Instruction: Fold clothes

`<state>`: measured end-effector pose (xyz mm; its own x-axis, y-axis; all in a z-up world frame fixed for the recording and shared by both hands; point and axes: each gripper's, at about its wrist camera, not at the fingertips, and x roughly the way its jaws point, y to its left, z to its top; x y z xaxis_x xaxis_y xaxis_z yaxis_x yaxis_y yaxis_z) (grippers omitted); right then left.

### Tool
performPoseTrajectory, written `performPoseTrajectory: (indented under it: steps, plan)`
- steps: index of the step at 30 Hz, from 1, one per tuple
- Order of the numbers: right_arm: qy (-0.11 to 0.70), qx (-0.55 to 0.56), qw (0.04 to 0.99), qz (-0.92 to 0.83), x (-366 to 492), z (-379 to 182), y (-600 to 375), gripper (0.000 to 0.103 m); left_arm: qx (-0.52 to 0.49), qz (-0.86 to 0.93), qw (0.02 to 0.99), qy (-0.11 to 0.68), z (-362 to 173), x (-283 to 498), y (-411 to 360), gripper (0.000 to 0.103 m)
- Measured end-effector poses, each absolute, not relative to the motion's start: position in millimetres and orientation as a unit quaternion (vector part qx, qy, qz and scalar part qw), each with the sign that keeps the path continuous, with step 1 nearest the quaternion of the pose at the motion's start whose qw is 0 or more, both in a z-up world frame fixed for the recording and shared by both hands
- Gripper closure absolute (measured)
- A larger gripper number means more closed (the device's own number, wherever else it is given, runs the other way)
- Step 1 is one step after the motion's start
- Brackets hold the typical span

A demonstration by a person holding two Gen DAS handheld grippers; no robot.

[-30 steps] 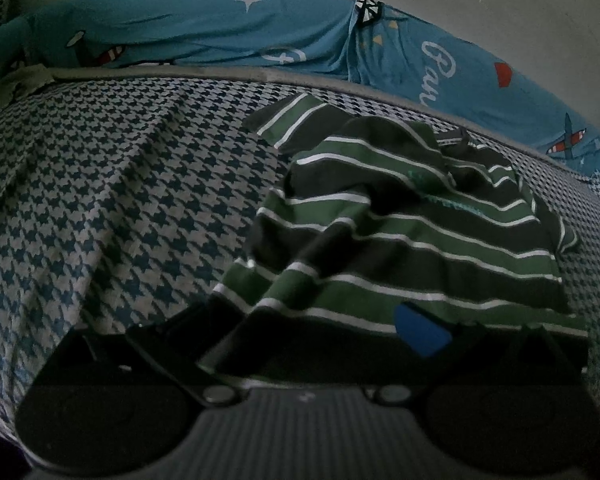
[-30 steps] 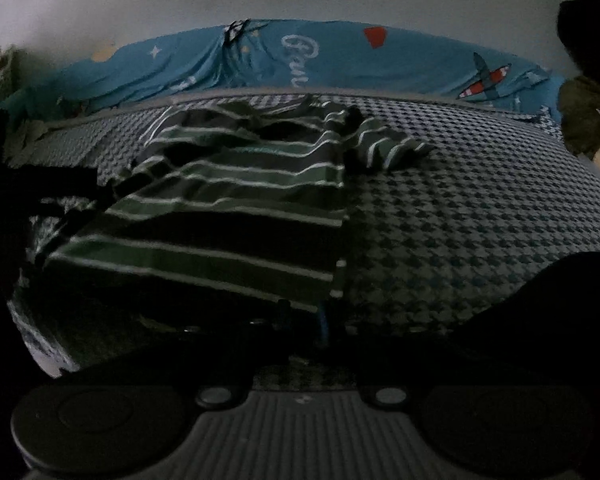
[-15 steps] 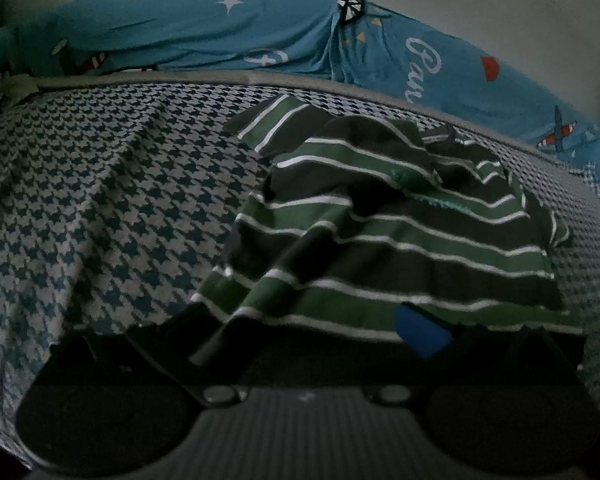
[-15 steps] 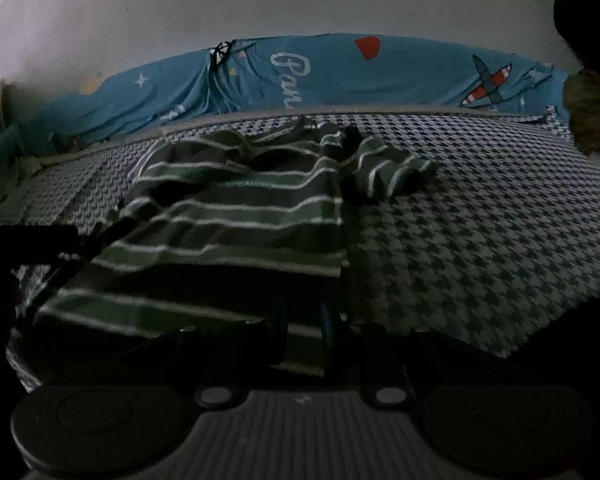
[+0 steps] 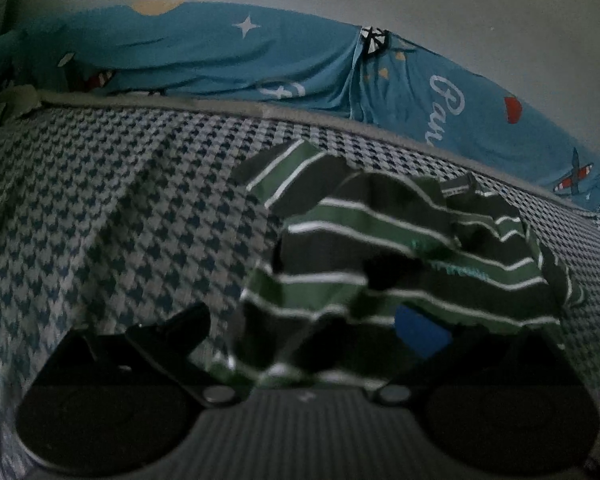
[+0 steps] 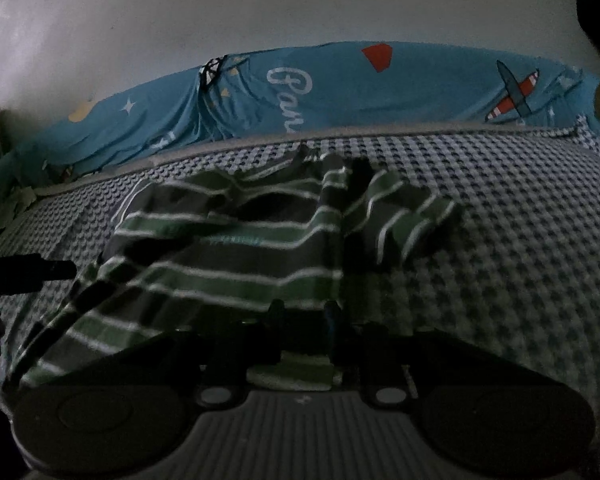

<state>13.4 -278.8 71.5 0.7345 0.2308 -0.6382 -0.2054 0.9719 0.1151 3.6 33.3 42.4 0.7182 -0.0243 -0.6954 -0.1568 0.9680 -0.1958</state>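
Left claw: spread wide, its left finger over the houndstooth bed cover and its blue-padded right finger against the striped shirt, whose near hem droops between them; whether it pinches the cloth cannot be told. The shirt lies rumpled mid-bed, one sleeve splayed right. Right claw: fingers narrowly set, clenched on the near hem. Far side: blue printed sheet along the wall.
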Motion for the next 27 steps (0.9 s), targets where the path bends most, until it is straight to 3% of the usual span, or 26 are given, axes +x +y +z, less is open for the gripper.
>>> performPoseTrajectory:
  steps: [27]
  plan:
    - [0.345,0.051,0.931,0.106,140,61,-288,0.067,-0.047,-0.038,0.934,0.352,46,118,17,0.0]
